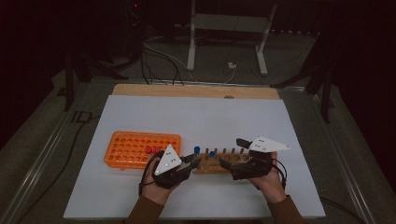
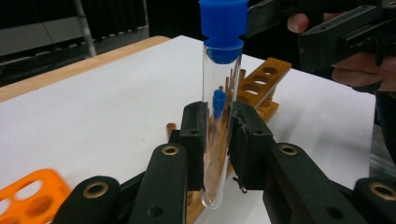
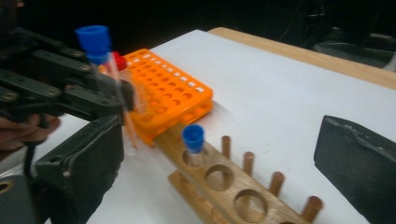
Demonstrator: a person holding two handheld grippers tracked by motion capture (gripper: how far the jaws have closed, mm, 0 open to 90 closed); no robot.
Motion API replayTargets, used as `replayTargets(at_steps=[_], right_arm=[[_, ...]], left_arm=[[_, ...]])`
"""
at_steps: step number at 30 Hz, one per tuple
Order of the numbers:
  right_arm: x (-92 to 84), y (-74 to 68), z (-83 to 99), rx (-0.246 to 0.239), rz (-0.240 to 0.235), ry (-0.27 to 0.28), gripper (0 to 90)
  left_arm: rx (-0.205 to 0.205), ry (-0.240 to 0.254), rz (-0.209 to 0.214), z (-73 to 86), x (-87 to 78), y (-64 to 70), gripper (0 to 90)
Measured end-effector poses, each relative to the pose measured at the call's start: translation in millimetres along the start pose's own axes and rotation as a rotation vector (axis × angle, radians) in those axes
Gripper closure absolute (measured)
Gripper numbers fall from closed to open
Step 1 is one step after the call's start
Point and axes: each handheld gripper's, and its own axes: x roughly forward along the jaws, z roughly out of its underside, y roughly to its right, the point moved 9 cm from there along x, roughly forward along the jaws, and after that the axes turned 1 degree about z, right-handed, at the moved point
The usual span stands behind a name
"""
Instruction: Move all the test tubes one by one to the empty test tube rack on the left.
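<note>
My left gripper (image 2: 217,140) is shut on a clear test tube (image 2: 219,116) with a blue cap (image 2: 223,18) and holds it upright, clear of the table. In the high view, this left gripper (image 1: 195,161) and its tube (image 1: 197,150) are at the left end of the wooden tube rack (image 1: 219,164). A second blue-capped tube (image 3: 193,139) stands in the rack's end hole. My right gripper (image 3: 219,154) is wide open over the rack with nothing pressed between its jaws. In the high view, the right gripper (image 1: 233,153) is above the rack's right half.
An orange tube rack (image 1: 135,149) with many holes lies left of the wooden rack, and red-capped tubes (image 1: 152,150) stand at its right side. Both racks sit on a white mat (image 1: 196,116) over a wooden tabletop. Cables and a stand are on the floor beyond.
</note>
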Motion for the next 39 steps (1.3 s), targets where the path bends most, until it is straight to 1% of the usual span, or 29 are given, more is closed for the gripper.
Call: replayTargets(at_steps=[5,9,13,17,20,26,31,39], right_arm=[[-2.9,7.2,0.2,0.006,0.033,0.012,0.0],[-5.1,10.5,0.3,0.014,0.042,0.020,0.0],[-7.3,12.8,-0.1,0.019,0.050,0.027,0.0],[-8.6,14.6,-0.4,0.020,0.055,0.032,0.0],[-8.8,14.4,-0.1,0.020,0.053,0.032,0.0],[-9.6,14.8,-0.2,0.019,0.055,0.035,0.0],[-12.5,17.4,-0.5,0.024,0.061,0.041,0.0],[-12.7,17.8,-0.5,0.023,0.063,0.043,0.0]], left_arm=[[-0.008,0.002,-0.024,4.5,-10.7,-7.7,76.3],[-0.011,0.002,-0.031,8.3,-20.0,-13.0,76.2],[-0.016,0.011,-0.047,10.1,-31.2,-19.7,76.1],[-0.027,0.023,-0.063,12.3,-42.5,-26.5,76.1],[-0.035,0.032,-0.058,13.6,-49.7,-29.7,76.0],[-0.032,0.032,-0.074,17.1,-60.1,-37.0,76.0],[-0.037,0.032,-0.079,20.9,-69.7,-43.8,76.0],[-0.058,0.043,-0.119,27.4,-87.7,-59.5,76.1]])
